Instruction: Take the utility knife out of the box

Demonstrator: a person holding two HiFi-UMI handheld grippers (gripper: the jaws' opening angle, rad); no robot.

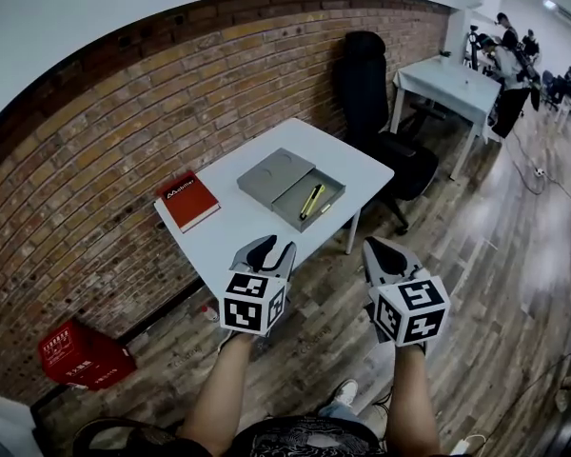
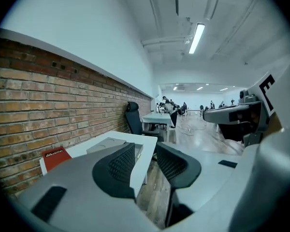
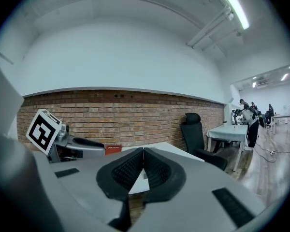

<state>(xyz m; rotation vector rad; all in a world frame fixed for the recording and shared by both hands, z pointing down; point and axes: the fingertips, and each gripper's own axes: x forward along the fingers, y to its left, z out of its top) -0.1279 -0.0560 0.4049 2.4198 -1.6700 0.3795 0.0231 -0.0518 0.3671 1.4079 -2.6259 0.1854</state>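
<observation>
Both grippers hang by the white table's (image 1: 236, 225) near edge: left gripper (image 1: 271, 247) half open, right gripper (image 1: 374, 247) closed, each holding nothing.

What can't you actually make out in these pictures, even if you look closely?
- Utility knife: head view, too small to tell whether its blade is out.
- Box interior: left gripper view, hidden by the low angle and a jaw of the left gripper.
- Red book: right gripper view, mostly behind the left gripper.
- Red crate: head view, print too small to read.
</observation>
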